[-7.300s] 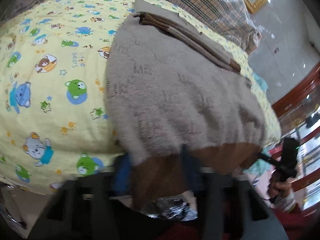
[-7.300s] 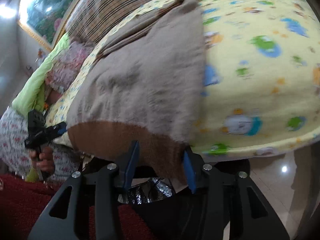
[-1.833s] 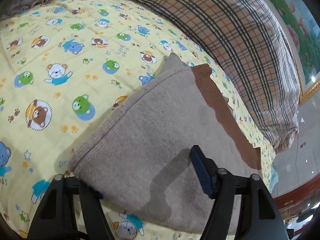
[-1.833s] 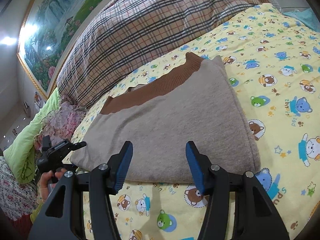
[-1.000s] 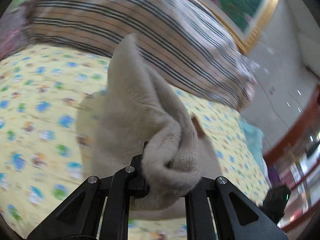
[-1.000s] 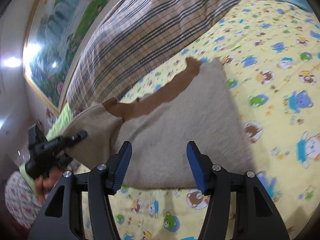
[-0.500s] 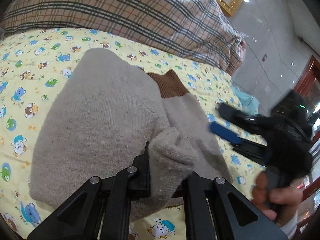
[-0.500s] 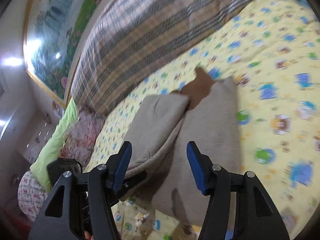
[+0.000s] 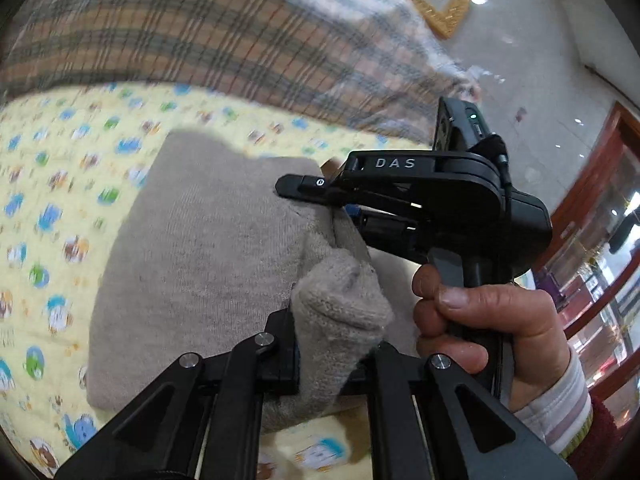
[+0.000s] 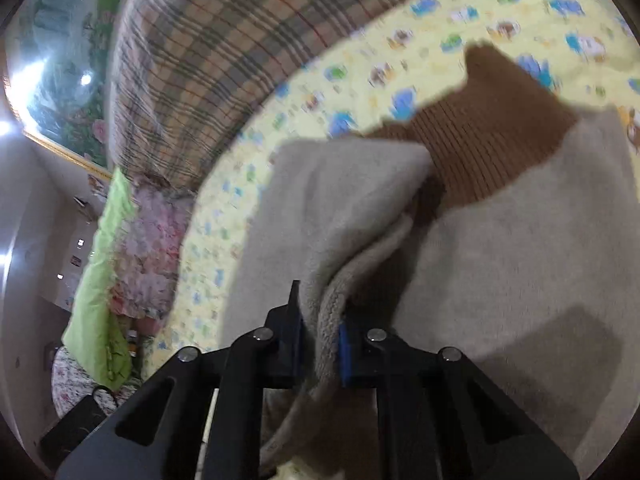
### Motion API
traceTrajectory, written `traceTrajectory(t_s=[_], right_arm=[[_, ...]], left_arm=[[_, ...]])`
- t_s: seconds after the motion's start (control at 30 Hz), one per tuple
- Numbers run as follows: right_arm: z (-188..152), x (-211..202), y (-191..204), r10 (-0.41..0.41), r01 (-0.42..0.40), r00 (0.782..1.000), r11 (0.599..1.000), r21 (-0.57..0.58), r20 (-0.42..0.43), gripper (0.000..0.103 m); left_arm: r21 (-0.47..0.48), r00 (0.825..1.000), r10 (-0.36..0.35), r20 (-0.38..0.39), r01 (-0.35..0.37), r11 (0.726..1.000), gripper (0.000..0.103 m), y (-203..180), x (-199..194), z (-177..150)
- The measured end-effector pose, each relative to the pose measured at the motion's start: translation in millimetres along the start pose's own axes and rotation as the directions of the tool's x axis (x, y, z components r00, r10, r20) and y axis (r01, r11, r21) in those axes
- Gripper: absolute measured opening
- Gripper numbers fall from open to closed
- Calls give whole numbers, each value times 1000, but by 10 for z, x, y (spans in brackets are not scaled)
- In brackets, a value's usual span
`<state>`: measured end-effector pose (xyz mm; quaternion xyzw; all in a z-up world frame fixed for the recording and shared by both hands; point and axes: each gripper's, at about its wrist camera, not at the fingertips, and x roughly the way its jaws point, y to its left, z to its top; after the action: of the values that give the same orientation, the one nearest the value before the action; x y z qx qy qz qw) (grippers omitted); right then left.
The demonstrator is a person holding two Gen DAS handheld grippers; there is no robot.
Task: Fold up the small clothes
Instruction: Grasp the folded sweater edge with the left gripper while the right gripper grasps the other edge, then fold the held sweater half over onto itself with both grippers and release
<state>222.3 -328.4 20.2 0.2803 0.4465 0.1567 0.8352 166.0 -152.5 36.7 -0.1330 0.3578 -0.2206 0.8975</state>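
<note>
The yellow cartoon-print bed sheet [image 9: 60,208] carries the beige knitted sweater with brown ribbed trim [image 9: 208,248], below the plaid quilt [image 9: 180,40]. Half a second earlier the right gripper [image 10: 320,340] stood apart; its jaws have just been closing and now clamp the folded sweater edge. The left gripper [image 9: 336,360] stays clamped on a sweater bunch. The person's hand [image 9: 492,320] is just beside it.

Left wrist view close over the beige sweater [image 9: 200,248], facing the far plaid pillow [image 9: 200,40], right wrist view equally close, angled down, both sharing sweater, pillow and yellow bedsheet [image 10: 360,68]
</note>
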Motion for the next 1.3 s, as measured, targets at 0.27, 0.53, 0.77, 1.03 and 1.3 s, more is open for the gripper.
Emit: traceTrajectory(t_s=[0.27, 0.53, 0.77, 1.03, 1.3], right_arm=[[184, -743, -136, -122, 130, 988, 987, -89, 90, 14], [14, -673, -731, -176, 178, 983, 984, -31, 53, 14], [-42, -655, -711, -202, 203, 978, 979, -13, 56, 26], [-382, -1161, -447, -272, 278, 946, 960, -13, 179, 33], [-888, -1430, 26, -277, 309, 936, 942, -131, 219, 50]], left_arm=[[113, 997, -44, -55, 50, 992, 8, -701, 468, -73], [136, 993, -16, -113, 32, 990, 9, -742, 803, -325], [147, 987, -56, -148, 78, 986, 27, -719, 668, -394], [220, 992, 0, -128, 28, 975, 51, -428, 13, -650], [189, 976, 201, -89, -182, 965, 59, 294, -270, -767]])
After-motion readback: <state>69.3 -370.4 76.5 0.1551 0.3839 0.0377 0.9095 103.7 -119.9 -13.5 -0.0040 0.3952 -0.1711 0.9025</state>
